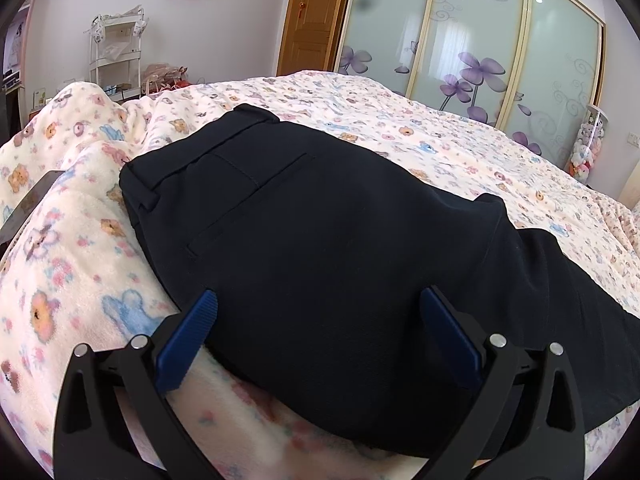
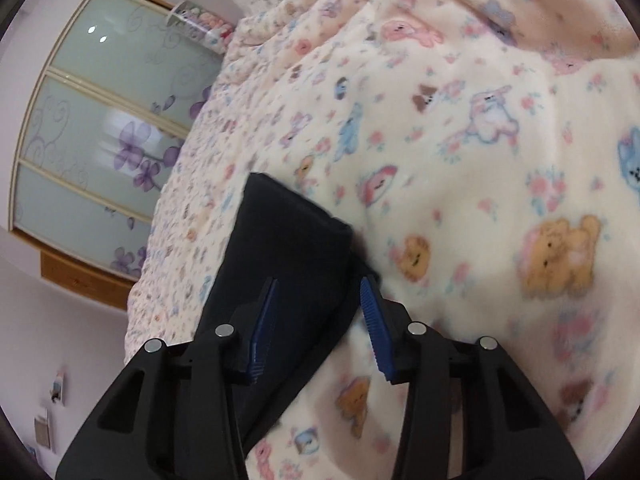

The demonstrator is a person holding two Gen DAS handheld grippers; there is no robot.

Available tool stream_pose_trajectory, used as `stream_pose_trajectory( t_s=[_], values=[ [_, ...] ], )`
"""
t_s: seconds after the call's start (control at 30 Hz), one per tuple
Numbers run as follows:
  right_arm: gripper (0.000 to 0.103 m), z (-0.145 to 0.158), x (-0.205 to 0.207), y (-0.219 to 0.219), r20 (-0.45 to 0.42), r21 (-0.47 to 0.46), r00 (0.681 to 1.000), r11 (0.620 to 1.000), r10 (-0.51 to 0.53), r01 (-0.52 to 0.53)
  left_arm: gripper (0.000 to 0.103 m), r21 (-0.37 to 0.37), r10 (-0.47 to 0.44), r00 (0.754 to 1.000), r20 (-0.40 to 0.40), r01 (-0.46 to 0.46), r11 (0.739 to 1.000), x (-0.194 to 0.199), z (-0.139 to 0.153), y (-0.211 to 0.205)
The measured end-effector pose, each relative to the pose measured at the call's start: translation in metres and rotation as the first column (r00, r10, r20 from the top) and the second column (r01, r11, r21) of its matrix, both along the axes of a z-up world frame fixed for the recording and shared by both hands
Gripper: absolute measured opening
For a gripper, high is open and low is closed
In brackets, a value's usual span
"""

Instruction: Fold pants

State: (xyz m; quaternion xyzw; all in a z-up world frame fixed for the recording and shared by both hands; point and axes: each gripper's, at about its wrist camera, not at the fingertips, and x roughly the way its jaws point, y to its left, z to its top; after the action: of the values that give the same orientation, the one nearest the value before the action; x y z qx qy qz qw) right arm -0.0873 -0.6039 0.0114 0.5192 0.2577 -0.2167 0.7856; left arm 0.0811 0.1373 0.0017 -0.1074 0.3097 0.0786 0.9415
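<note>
1. The dark navy pants [image 1: 320, 248] lie folded on the fleece blanket [image 1: 68, 264] that covers the bed; my left camera shows the waistband and a welt back pocket at the far left end, with a second layer of cloth spreading out to the right.
2. My right camera shows only a narrow end of the pants [image 2: 280, 248], a squared-off folded edge on the same blanket [image 2: 480, 200] (teddy bears and rabbits all over it).
3. My left gripper [image 1: 318, 304] stands wide open over the near edge of the pants, its blue pads clear of the cloth on either side, holding nothing.
4. My right gripper [image 2: 318, 292] is partly open; the pants' edge runs between the pads, but they do not press on it.
5. Only the left view shows the wooden door [image 1: 308, 20] and a white shelf rack [image 1: 116, 56]; both show the frosted wardrobe doors [image 2: 100, 128] with purple flowers.
6. The right view is blurred, and the pants' near part is hidden behind my gripper there.
</note>
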Motion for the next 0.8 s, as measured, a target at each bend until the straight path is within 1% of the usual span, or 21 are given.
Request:
stream_pose_trajectory(
  t_s=[0.07, 0.1, 0.13, 0.2, 0.27, 0.3, 0.33, 0.37, 0.4, 0.43, 0.47, 0.5, 0.53, 0.57, 0.63, 0.7, 0.73, 0.8],
  values=[
    [0.044, 0.000, 0.008, -0.006, -0.004, -0.027, 1.000, 1.000, -0.013, 0.013, 0.101, -0.005, -0.001, 1.000, 0.000, 0.001, 1.000, 0.000, 0.000, 0.000],
    [0.032, 0.002, 0.012, -0.006, 0.000, -0.056, 1.000, 0.998, -0.006, 0.006, 0.101, -0.014, -0.003, 1.000, -0.001, 0.003, 1.000, 0.001, -0.001, 0.001],
    [0.028, 0.002, 0.016, -0.006, 0.000, -0.073, 1.000, 0.997, 0.014, -0.014, 0.101, -0.030, -0.009, 1.000, 0.002, 0.009, 0.999, 0.001, -0.001, 0.003],
    [0.028, 0.004, 0.017, 0.000, -0.012, -0.096, 0.999, 0.995, 0.033, -0.034, 0.101, -0.087, -0.024, 0.999, 0.022, 0.026, 0.996, -0.002, 0.002, 0.012],
    [0.028, 0.007, 0.012, 0.008, -0.039, -0.110, 0.998, 0.992, 0.058, -0.062, 0.101, -0.230, -0.044, 0.997, 0.070, 0.059, 0.971, -0.012, 0.010, 0.032],
    [0.028, 0.007, 0.007, 0.009, -0.035, -0.095, 0.997, 0.993, 0.066, -0.069, 0.101, -0.304, -0.042, 0.995, 0.089, 0.067, 0.950, -0.016, 0.013, 0.044],
    [0.028, 0.006, 0.002, 0.010, -0.017, -0.085, 0.998, 0.994, 0.066, -0.067, 0.101, -0.364, -0.039, 0.995, 0.088, 0.068, 0.929, -0.017, 0.014, 0.056],
    [0.028, 0.006, -0.004, 0.012, -0.004, -0.081, 0.998, 0.995, 0.065, -0.065, 0.101, -0.396, -0.041, 0.997, 0.072, 0.066, 0.916, -0.016, 0.015, 0.064],
    [0.028, 0.007, -0.011, 0.014, 0.014, -0.080, 0.997, 0.994, 0.070, -0.069, 0.101, -0.423, -0.040, 0.998, 0.038, 0.052, 0.905, -0.013, 0.016, 0.073],
    [0.028, 0.007, -0.015, 0.015, 0.023, -0.078, 0.997, 0.994, 0.075, -0.073, 0.101, -0.437, -0.034, 0.999, 0.017, 0.038, 0.899, -0.011, 0.018, 0.079],
    [0.028, 0.007, -0.019, 0.017, 0.029, -0.074, 0.996, 0.994, 0.081, -0.078, 0.101, -0.459, -0.032, 0.999, 0.000, 0.029, 0.888, -0.008, 0.019, 0.086],
    [0.028, 0.008, -0.022, 0.018, 0.037, -0.067, 0.995, 0.994, 0.089, -0.086, 0.101, -0.496, -0.027, 1.000, -0.012, 0.018, 0.868, -0.006, 0.020, 0.096],
    [0.028, 0.009, -0.024, 0.020, 0.044, -0.062, 0.994, 0.994, 0.097, -0.094, 0.101, -0.520, -0.028, 0.999, -0.014, 0.017, 0.854, -0.004, 0.020, 0.100],
    [0.028, 0.010, -0.025, 0.022, 0.054, -0.056, 0.992, 0.992, 0.113, -0.110, 0.101, -0.558, -0.034, 0.999, -0.020, 0.016, 0.830, -0.002, 0.019, 0.106],
    [0.028, 0.012, -0.027, 0.025, 0.059, -0.053, 0.990, 0.990, 0.130, -0.127, 0.101, -0.639, -0.040, 0.999, -0.037, 0.007, 0.770, 0.002, 0.015, 0.118],
    [0.028, 0.015, -0.029, 0.030, 0.061, -0.061, 0.987, 0.988, 0.147, -0.143, 0.101, -0.676, -0.074, 0.995, -0.070, 0.007, 0.737, 0.003, 0.010, 0.119],
    [0.028, 0.016, -0.028, 0.031, 0.064, -0.064, 0.985, 0.986, 0.157, -0.153, 0.101, -0.677, -0.091, 0.992, -0.086, 0.009, 0.736, 0.002, 0.008, 0.116],
    [0.028, 0.018, -0.026, 0.038, 0.071, -0.069, 0.979, 0.981, 0.189, -0.184, 0.101, -0.649, -0.156, 0.983, -0.096, 0.057, 0.759, -0.003, 0.011, 0.098]
  ],
)
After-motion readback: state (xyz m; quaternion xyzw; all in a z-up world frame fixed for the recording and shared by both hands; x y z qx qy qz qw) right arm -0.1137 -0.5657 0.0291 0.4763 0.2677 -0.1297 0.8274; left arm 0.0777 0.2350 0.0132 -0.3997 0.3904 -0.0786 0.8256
